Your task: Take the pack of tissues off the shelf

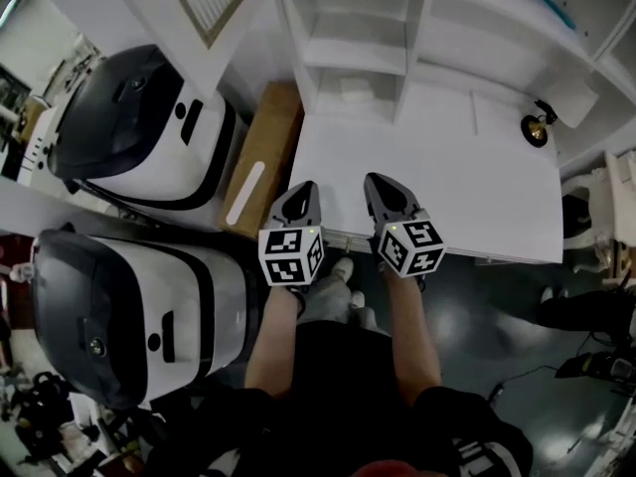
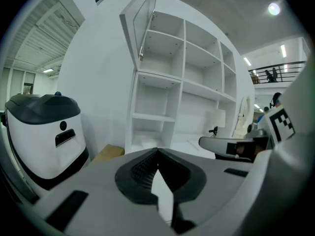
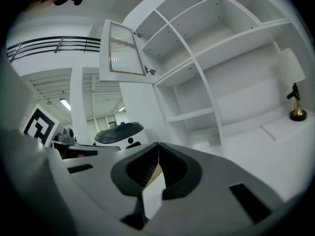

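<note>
The pack of tissues (image 1: 356, 89) is a pale white block lying in the lowest compartment of the white shelf unit (image 1: 350, 43) at the back of the white desk (image 1: 467, 192). In the left gripper view the tissue pack (image 2: 145, 139) shows faintly in that same compartment. My left gripper (image 1: 302, 191) and right gripper (image 1: 381, 185) hover side by side over the desk's front edge, well short of the shelf. Both point toward it. The left gripper (image 2: 157, 152) has its jaws closed tip to tip on nothing, and so does the right gripper (image 3: 158, 146).
Two large white-and-black machines (image 1: 149, 127) (image 1: 129, 306) stand left of the desk, with a cardboard box (image 1: 263, 157) between them and the desk. A cabinet door (image 1: 214, 3) hangs open above. A small dark-and-gold figurine (image 1: 537, 127) sits at the desk's back right.
</note>
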Demonstrator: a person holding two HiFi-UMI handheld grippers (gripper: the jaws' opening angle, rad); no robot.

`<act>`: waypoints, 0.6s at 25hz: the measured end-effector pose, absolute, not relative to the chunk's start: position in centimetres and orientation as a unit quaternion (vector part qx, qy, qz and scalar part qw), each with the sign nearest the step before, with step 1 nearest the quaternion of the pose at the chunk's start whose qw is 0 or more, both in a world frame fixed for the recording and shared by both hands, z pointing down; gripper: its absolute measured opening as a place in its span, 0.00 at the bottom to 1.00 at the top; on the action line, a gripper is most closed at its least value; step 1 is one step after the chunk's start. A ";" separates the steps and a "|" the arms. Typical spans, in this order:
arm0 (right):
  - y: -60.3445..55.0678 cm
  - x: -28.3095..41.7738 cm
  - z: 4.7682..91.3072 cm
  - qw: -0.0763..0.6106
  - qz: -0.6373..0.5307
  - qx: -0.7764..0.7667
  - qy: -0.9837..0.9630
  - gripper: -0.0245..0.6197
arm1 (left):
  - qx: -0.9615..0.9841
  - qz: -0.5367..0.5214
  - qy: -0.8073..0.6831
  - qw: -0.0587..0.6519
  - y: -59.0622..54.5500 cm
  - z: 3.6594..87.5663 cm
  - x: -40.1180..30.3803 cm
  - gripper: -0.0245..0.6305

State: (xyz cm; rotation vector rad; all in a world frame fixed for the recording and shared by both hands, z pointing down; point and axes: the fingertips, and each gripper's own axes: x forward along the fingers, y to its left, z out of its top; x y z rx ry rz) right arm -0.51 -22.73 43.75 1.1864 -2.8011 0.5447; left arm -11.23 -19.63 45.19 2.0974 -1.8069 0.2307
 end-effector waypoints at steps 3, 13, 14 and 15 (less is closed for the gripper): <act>-24.0 -0.3 45.4 0.035 0.194 0.389 -0.900 0.07 | 0.743 0.091 -0.634 0.194 -21.5 46.6 -11.2 0.05; -31.5 4.1 48.7 0.052 0.217 0.446 -0.867 0.07 | 0.768 0.082 -0.599 0.213 -30.3 49.8 -8.2 0.05; -32.0 3.9 49.1 0.057 0.220 0.445 -0.866 0.07 | 0.768 0.084 -0.597 0.216 -31.0 50.2 -8.2 0.05; -32.6 3.5 49.4 0.059 0.221 0.443 -0.867 0.07 | 0.769 0.084 -0.596 0.216 -31.9 50.4 -8.2 0.05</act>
